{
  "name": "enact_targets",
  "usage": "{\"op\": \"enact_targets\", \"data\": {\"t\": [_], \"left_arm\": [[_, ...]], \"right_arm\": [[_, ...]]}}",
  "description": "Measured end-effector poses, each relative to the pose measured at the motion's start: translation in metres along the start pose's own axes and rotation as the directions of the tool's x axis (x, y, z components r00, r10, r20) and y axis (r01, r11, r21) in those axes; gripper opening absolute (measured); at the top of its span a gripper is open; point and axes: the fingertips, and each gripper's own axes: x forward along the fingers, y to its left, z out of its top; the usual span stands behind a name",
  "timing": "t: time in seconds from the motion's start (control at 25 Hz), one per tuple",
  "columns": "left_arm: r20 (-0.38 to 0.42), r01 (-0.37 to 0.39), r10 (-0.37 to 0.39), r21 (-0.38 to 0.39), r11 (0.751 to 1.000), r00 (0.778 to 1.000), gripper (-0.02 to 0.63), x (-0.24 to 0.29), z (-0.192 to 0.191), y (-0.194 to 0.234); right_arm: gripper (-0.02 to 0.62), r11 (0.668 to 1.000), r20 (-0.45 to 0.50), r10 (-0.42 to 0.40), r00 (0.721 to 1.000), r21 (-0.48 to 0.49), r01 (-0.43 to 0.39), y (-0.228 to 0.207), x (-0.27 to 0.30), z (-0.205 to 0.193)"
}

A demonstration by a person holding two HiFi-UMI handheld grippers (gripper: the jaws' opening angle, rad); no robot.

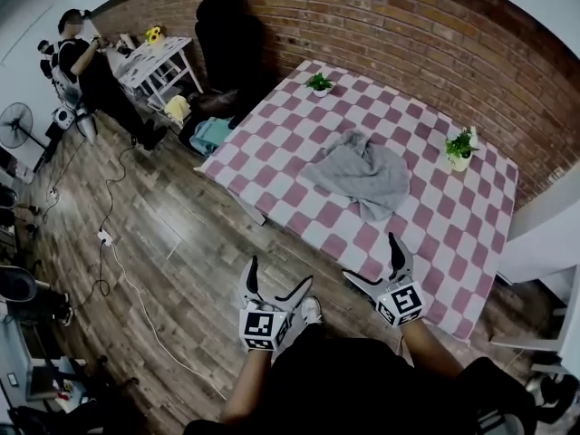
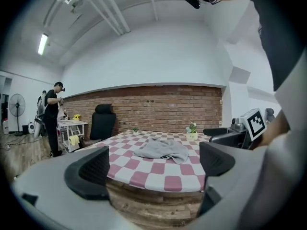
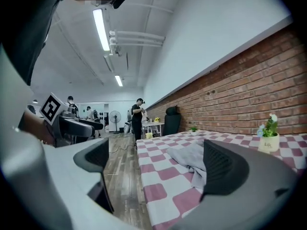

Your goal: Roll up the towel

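Towel first: it lies in a loose grey heap near the middle of the table, on a pink-and-white checked tablecloth. It is bunched and creased rather than spread flat, with one lobe trailing toward the near edge. Two small potted plants stand well apart from it, one plant at the far end and the other plant off to the right near the brick wall.

The person stands back from the near edge, and neither tool touches anything. The left gripper hangs over the wooden floor short of the table, its jaws spread wide with nothing between them. The right gripper is just at the table's near edge, jaws likewise wide apart and empty.

From where I stand the towel looks soft, light and limp (it would sag and fold on itself the moment a corner is lifted), and I'd judge the rolling has not begun. It wants flattening before any roll: a pinch on an outer edge or corner with each gripper, then drawn apart to spread it. Corners are hard to pick out in that heap; the trailing lobe nearest the person looks the easiest hold. Bite too deep and the tablecloth may come up with it.
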Motion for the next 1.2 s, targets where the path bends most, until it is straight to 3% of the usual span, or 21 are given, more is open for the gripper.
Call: {"op": "enact_targets", "data": {"t": [0.36,0.64,0.72,0.76,0.8,1.0,1.2], "left_arm": [[0.002,0.122,-0.122,0.022,0.992,0.992,0.575,0.075,0.013,0.049],[0.001,0.160,-0.160,0.024,0.987,0.987,0.568,0.111,0.019,0.069],[-0.010,0.166,-0.165,0.023,0.986,0.986,0.566,0.120,0.017,0.072],[-0.014,0.172,-0.171,0.022,0.985,0.985,0.566,0.123,0.017,0.072],[-0.017,0.177,-0.177,0.021,0.984,0.984,0.565,0.127,0.018,0.070],[-0.078,0.180,-0.179,0.012,0.984,0.981,0.563,0.146,0.007,0.071],[-0.068,0.150,-0.149,0.015,0.989,0.987,0.561,0.169,0.014,0.077]], "right_arm": [[0.588,0.993,-0.090,-0.113,0.990,0.006,0.114,-0.031,0.052,-0.025],[0.580,0.993,-0.182,-0.116,0.976,-0.002,0.118,-0.047,0.074,-0.054],[0.533,0.994,-0.227,-0.110,0.968,-0.016,0.109,-0.052,0.079,-0.066],[0.479,0.994,-0.252,-0.110,0.961,-0.024,0.108,-0.056,0.080,-0.073],[0.421,0.994,-0.279,-0.110,0.954,-0.028,0.107,-0.060,0.081,-0.080],[0.310,0.997,-0.451,-0.075,0.889,-0.027,0.071,-0.079,0.094,-0.124],[0.268,0.999,-0.591,-0.028,0.806,0.004,0.038,-0.099,0.107,-0.165]]}}
